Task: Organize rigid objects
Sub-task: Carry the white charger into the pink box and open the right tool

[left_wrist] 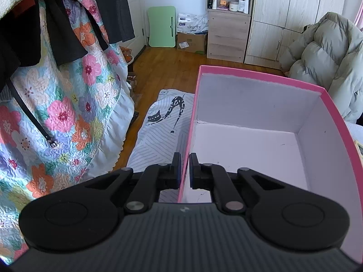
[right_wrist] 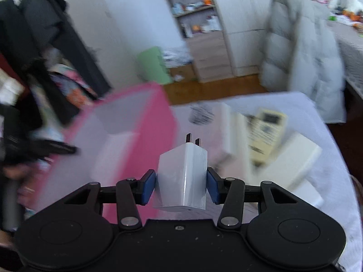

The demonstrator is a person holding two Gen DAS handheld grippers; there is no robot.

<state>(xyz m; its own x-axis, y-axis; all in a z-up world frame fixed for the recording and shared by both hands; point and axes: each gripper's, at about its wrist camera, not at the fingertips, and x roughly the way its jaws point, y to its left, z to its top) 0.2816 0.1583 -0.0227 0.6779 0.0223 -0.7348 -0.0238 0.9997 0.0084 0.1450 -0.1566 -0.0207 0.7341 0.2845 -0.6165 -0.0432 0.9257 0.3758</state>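
Left wrist view looks down over a table draped in a pale cloth point(left_wrist: 158, 136) printed with a black cat, and most of what I see on it is the pink box point(left_wrist: 261, 74). Its white inside is bare as far as this view shows, so nothing appears to be put away yet. The left gripper point(left_wrist: 185, 167) has its jaws pressed together on the box's near side wall, pinching the thin pink edge between the pads and, I'd judge, steadying it.

From the right wrist view, badly smeared by motion, the same box sits to the left. Still out on the cloth to the right lie a cream remote control point(right_wrist: 265, 133), a flat white box point(right_wrist: 295, 158) under its near end, and some paler boxes I cannot make out. These look like the bulk of the work left.

The right gripper point(right_wrist: 181, 187) pinches a white plug adapter point(right_wrist: 182, 176) by its sides between the blue pads, prongs pointing away, lifted clear of the table and beside the box, not over it.

No writing is legible: the remote's markings and the dark print on the cloth are blurred.
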